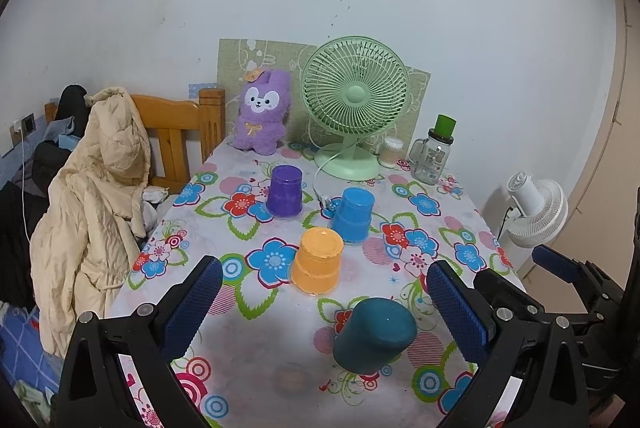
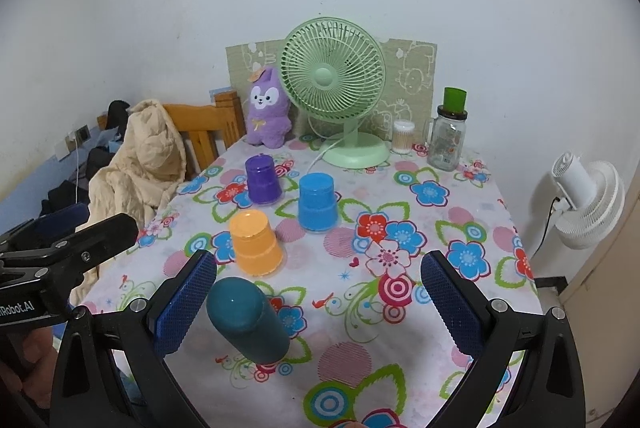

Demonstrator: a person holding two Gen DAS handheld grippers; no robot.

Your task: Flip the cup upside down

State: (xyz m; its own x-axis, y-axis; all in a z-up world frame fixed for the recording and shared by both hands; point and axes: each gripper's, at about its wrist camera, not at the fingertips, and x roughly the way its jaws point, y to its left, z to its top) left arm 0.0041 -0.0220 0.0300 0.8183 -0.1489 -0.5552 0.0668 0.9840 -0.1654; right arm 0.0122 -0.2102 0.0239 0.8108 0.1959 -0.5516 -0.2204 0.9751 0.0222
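Observation:
A teal cup (image 1: pixel 374 336) stands upside down on the flowered tablecloth (image 1: pixel 436 228), nearest to me; it also shows in the right wrist view (image 2: pixel 248 320). An orange cup (image 1: pixel 318 260), a blue cup (image 1: pixel 354 214) and a purple cup (image 1: pixel 285 190) also stand upside down behind it. My left gripper (image 1: pixel 324 296) is open, its jaws wide either side of the teal cup, not touching it. My right gripper (image 2: pixel 318 288) is open, with the teal cup just inside its left finger (image 2: pixel 186 302).
A green desk fan (image 1: pixel 354 100), a purple plush toy (image 1: pixel 262 112), a glass jar with a green cup on top (image 1: pixel 434 152) and a cotton-swab tub (image 1: pixel 391 151) stand at the table's far edge. A chair with a beige jacket (image 1: pixel 92 196) is at left. A white fan (image 1: pixel 536 206) is at right.

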